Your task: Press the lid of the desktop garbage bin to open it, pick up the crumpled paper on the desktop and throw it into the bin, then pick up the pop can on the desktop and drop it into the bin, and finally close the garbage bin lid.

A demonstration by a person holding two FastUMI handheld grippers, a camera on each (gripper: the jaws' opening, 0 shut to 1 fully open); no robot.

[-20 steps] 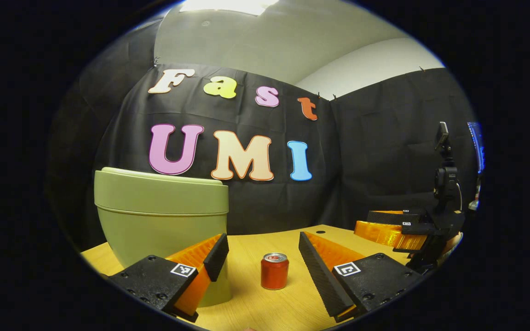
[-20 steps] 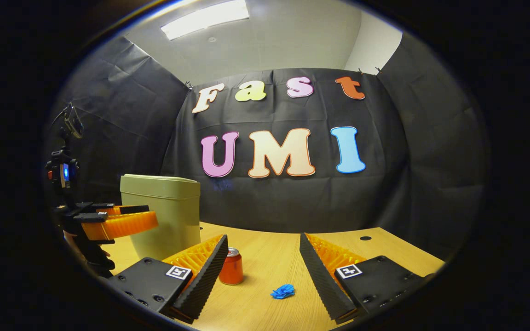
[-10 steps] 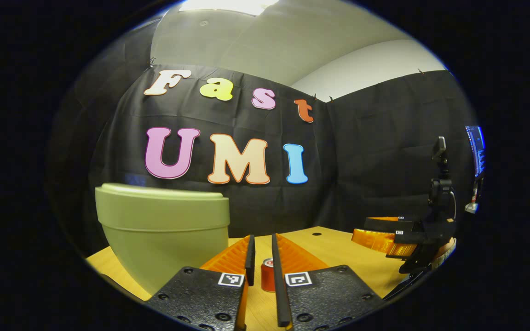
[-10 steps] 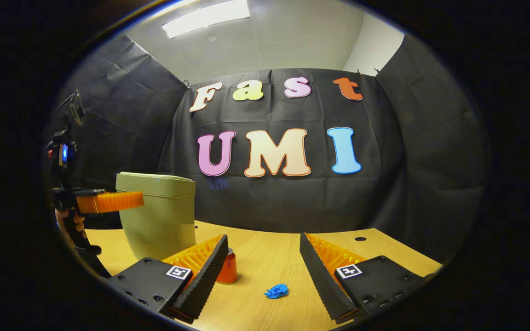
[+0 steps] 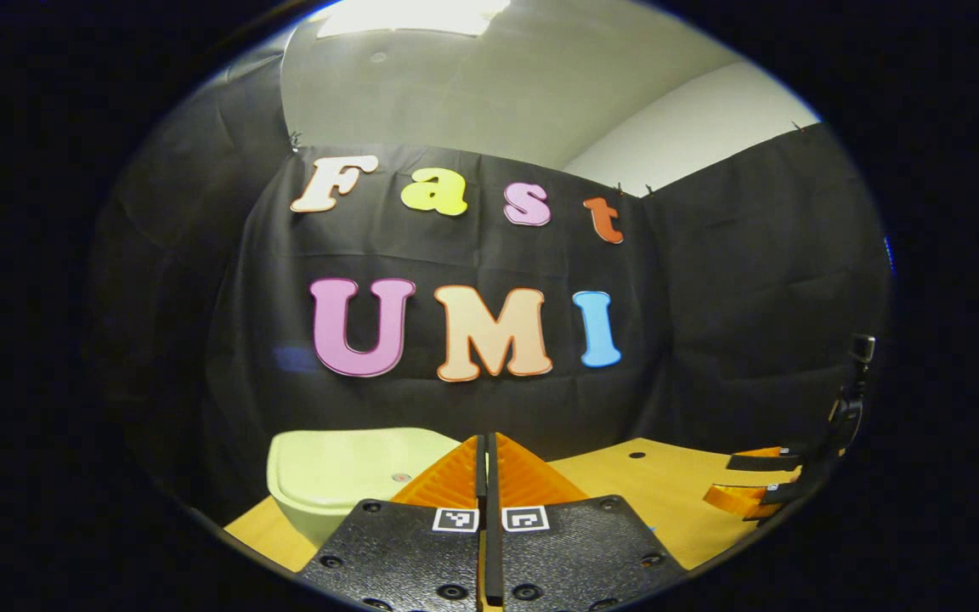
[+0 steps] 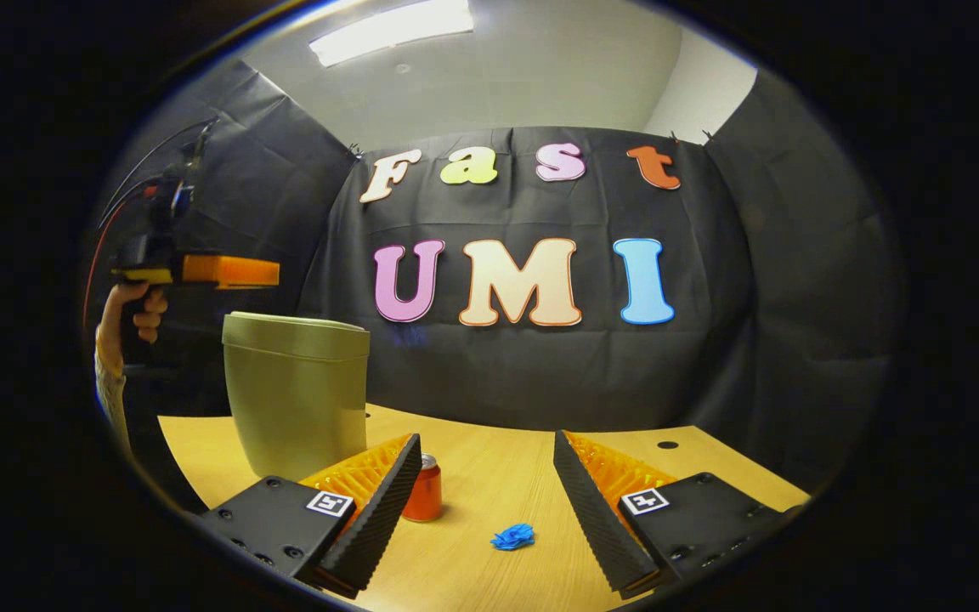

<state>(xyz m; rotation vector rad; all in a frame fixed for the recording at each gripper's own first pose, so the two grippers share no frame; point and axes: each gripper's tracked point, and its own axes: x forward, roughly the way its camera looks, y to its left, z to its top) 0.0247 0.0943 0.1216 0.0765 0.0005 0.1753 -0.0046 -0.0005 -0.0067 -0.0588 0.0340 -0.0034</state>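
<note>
The pale green bin (image 6: 298,391) stands on the wooden table (image 6: 489,476) at the left with its lid (image 5: 353,463) down. My left gripper (image 5: 486,450) is shut with nothing in it and hovers above the lid; in the right gripper view the left gripper (image 6: 230,270) hangs above the bin's left rim, held by a hand (image 6: 128,319). A red pop can (image 6: 424,499) stands upright beside my right gripper's left finger. A blue crumpled paper (image 6: 512,536) lies between the wide-apart fingers of my open right gripper (image 6: 487,463). The right gripper (image 5: 757,484) sits low at the right in the left gripper view.
Small cable holes are in the tabletop (image 6: 666,444) at the back right. Black cloth walls close the booth behind and on both sides.
My left gripper closed from wide open to shut, then rose from table height to above the bin lid. The right gripper stayed almost still.
</note>
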